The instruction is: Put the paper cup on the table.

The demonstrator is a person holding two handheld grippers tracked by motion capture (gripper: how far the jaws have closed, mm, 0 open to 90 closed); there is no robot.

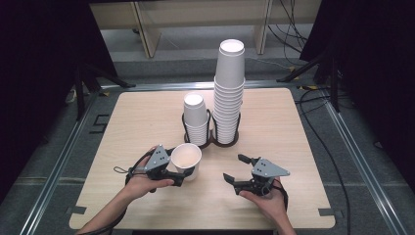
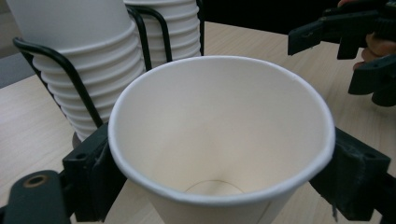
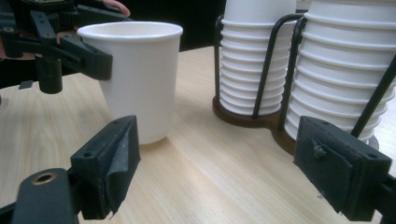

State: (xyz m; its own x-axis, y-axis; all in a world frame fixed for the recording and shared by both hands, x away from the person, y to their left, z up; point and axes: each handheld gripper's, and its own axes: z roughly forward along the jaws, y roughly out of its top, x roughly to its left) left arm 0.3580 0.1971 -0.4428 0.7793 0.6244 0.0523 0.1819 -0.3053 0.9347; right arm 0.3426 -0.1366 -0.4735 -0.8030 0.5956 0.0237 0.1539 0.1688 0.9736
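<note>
Nearest on the wooden desk (image 1: 274,205), the right hand (image 1: 268,201) holds the right gripper (image 1: 237,169) low over the right half of the top. Its fingers (image 3: 109,163) stand well apart with nothing between them; in the right gripper view bare wood lies between the two pads, and the gripper faces left toward the cup.

Slightly farther and to the left, the left hand (image 1: 143,184) carries the left gripper (image 1: 180,172). Its fingers (image 2: 93,168) are clamped on a single white paper cup (image 1: 186,160), one pad on each side of the wall just under the rim. In the left gripper view the rim is pressed a little out of round where the pads bear on it. The cup stands upright, mouth up and empty, left of the desk's centre; in the right gripper view its base looks to be at the desk surface, though I cannot tell whether it rests there.

Just beyond the cup, near the middle of the desk, stands a black wire cup holder (image 1: 211,128) on a dark base. Its left ring holds a short stack of cups (image 1: 195,120), close behind the held cup; its right ring holds a tall stack of cups (image 1: 229,93).
</note>
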